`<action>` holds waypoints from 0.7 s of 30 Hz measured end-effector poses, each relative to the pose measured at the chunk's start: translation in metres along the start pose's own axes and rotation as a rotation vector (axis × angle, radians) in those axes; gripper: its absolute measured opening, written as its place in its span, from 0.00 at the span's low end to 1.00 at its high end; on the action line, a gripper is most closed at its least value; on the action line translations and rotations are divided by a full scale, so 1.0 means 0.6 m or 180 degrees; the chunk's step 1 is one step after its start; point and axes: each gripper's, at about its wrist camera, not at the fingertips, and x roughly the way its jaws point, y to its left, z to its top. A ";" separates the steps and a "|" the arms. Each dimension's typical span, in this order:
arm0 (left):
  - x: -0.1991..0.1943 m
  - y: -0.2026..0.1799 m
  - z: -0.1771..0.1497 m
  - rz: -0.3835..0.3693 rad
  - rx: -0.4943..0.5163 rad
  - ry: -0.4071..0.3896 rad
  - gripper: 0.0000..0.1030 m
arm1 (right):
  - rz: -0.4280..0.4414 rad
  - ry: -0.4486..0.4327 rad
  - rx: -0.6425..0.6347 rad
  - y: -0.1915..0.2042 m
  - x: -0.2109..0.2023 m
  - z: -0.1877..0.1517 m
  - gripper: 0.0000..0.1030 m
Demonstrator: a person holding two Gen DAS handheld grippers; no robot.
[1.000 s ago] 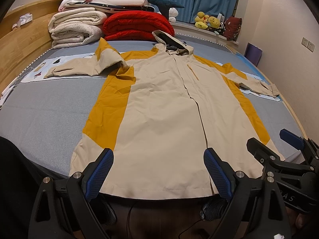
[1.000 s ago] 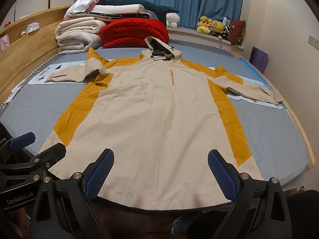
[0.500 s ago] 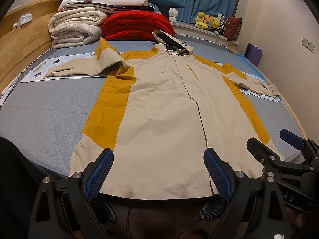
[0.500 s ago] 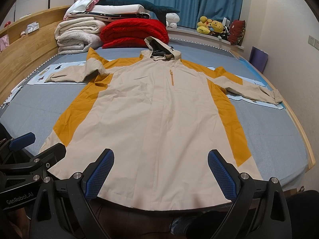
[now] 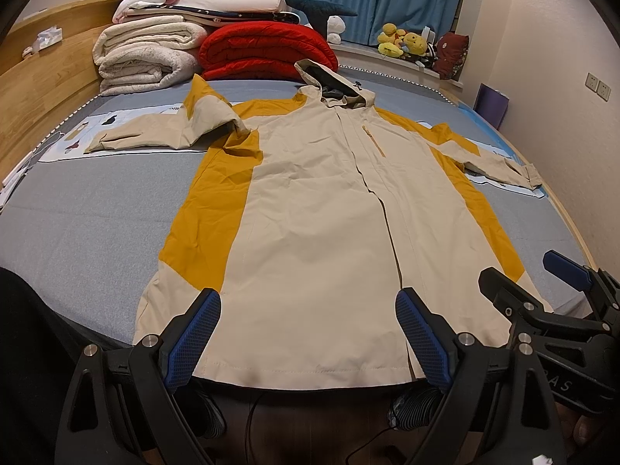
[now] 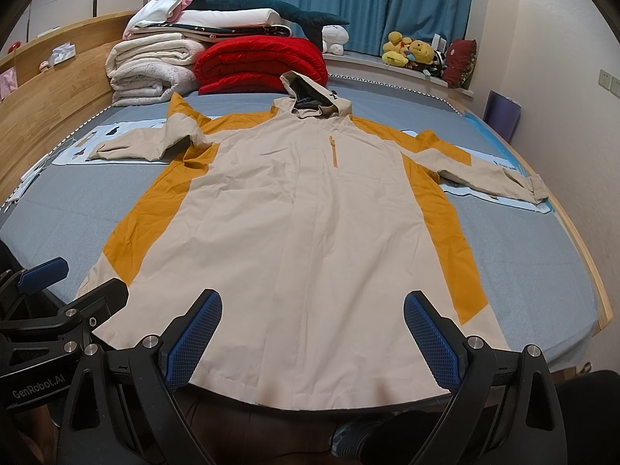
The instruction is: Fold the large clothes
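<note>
Because the jacket (image 5: pixel 321 240) lies spread face-up across the grey bed (image 5: pixel 89 217), hood toward the far bedding and hem hanging just over the near edge, I have a lot of loose cloth to control and nothing folded yet. My worry starts with the fabric itself: it looks thin and slick, so I judge a pinch at the hem could catch only the top layer and leave the back panel behind, skewing any fold. The left sleeve (image 5: pixel 162 135) is already crumpled and doubled at the shoulder, while the right sleeve (image 6: pixel 492 174) lies out straight; if I fold the sides without flattening that bunch, the lump will likely get trapped inside. The sleeves also rest on paper sheets (image 5: pixel 77 143), which could drag along with a cuff. My left tool (image 5: pixel 308 337) and right tool (image 6: pixel 313 339) both hover over the hem with their blue pads wide apart, gripping nothing, close beside each other, so they might collide if I swing either inward. Beyond that, the red quilt (image 6: pixel 263 64) and white blankets (image 6: pixel 151 69) crowd the hood end, leaving little room to slide the jacket away.
</note>
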 end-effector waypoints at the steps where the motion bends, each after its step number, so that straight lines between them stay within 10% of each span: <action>1: 0.000 0.000 0.000 -0.0001 -0.0001 0.0001 0.87 | 0.0000 0.0000 0.0000 0.000 0.000 0.000 0.93; 16: -0.002 -0.017 0.008 -0.0042 0.0052 -0.0048 0.79 | 0.0003 0.0019 0.0031 -0.013 0.004 0.006 0.91; 21: -0.007 -0.019 0.023 -0.0039 0.0165 -0.0132 0.47 | -0.0011 -0.0124 0.0054 -0.015 -0.006 0.013 0.89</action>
